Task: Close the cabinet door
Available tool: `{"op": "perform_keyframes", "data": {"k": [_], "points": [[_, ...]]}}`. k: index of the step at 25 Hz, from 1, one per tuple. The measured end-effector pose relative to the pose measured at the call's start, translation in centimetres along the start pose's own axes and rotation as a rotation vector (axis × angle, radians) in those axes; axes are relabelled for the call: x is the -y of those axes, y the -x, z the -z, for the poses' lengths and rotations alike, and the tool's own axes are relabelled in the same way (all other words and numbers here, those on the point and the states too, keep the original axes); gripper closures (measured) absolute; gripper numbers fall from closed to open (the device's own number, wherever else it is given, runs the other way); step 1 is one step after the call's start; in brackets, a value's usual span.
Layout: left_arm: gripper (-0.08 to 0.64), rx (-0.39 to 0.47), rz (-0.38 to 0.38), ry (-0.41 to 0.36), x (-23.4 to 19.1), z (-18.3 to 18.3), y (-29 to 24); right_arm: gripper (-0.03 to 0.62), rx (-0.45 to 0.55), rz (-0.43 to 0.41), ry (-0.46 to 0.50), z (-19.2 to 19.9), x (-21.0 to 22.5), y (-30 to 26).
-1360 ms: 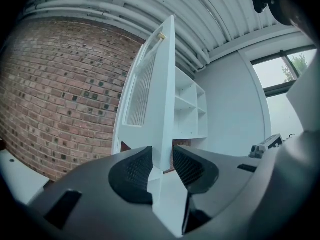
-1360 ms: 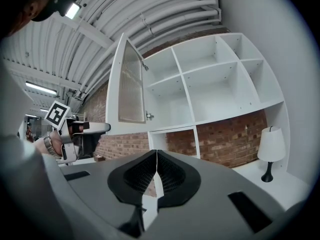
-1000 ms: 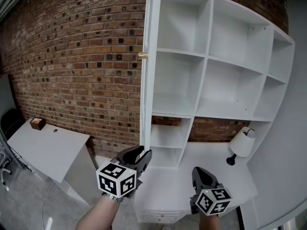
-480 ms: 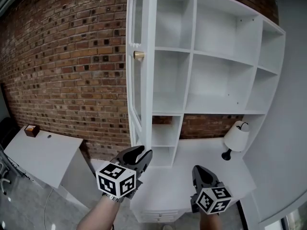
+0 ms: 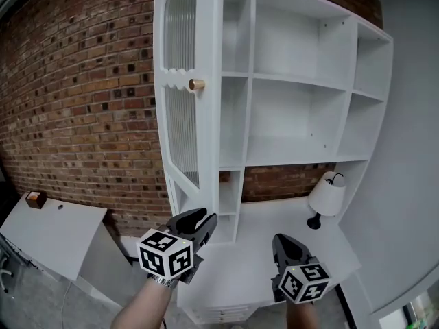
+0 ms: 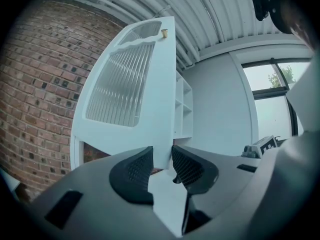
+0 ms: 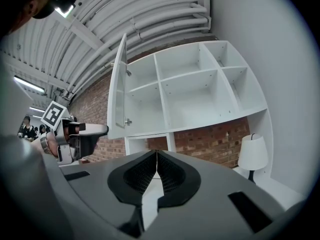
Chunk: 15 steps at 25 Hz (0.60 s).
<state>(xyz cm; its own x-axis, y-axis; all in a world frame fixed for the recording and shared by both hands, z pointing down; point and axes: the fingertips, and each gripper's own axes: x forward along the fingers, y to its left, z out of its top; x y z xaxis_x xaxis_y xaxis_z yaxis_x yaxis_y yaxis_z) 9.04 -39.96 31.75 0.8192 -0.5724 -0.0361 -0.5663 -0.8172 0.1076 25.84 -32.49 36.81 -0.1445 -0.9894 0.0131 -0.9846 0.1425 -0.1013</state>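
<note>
1. My left tool (image 6: 162, 156) is pinching the lower free edge of the cabinet door (image 6: 125, 84), and its jaws have just been closing a little on that edge.
2. My right tool (image 7: 156, 156) is riding pressed together, holding nothing, above the white bench (image 5: 267, 218).
3. The door was edge-on to me a second ago and is now showing its ribbed front and brass knob (image 5: 197, 84).
4. It is still standing well out from the open shelves (image 5: 295, 53), so I am judging the closing swing as barely begun.
</note>
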Motion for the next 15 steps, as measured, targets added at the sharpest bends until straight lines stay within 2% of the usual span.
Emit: {"op": "perform_keyframes", "data": {"k": [8,15], "points": [[0.433,0.019,0.017,0.008,-0.1,-0.7,-4.5,0.565,0.0,0.008,0.027,-1.7,2.9,-2.1],[0.433,0.002,0.012,0.012,-1.5,-0.1,-9.0,0.565,-0.006,0.006,0.017,-1.8,6.0,-5.2]]}}
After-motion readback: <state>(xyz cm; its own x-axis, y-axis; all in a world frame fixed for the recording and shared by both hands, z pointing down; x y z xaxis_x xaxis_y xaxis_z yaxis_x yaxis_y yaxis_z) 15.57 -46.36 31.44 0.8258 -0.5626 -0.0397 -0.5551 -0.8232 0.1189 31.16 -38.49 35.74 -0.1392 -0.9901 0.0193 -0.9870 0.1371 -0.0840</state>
